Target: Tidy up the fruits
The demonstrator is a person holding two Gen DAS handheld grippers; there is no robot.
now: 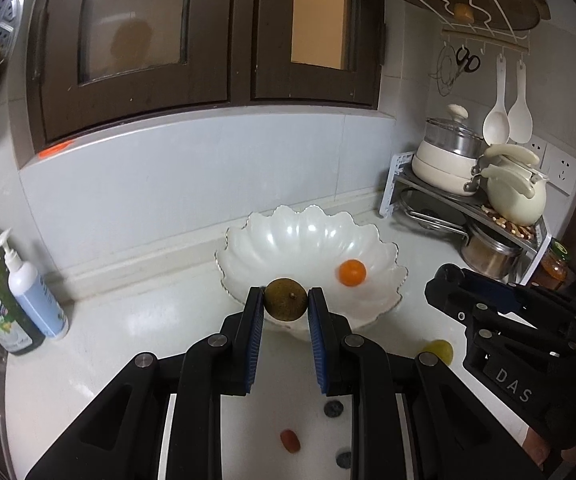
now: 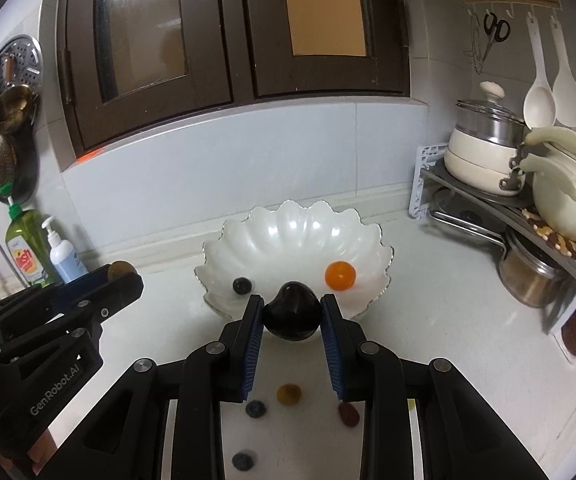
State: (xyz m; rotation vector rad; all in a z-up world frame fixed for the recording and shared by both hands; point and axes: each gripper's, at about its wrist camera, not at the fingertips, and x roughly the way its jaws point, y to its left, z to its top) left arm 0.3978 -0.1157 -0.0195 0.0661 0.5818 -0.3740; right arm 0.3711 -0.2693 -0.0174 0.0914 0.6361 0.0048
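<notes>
Kettle (image 1: 518, 196) — scissors (image 1: 468, 60) above

Left tool (image 1: 286, 300) and right tool (image 2: 292, 308) tilt downward side by side; both pinched closed on fruit.

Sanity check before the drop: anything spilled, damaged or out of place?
Nothing spilled or damaged. Small fruits still lie loose on the counter: blueberries, a reddish one, a brownish one. The scalloped bowl sits upright.

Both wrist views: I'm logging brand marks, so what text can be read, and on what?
"DAS": side of the right gripper.
"GenRobot.AI": side of the left gripper.
"Dish": partly readable on the green bottle.
Pump bottle label: too small to read.
</notes>
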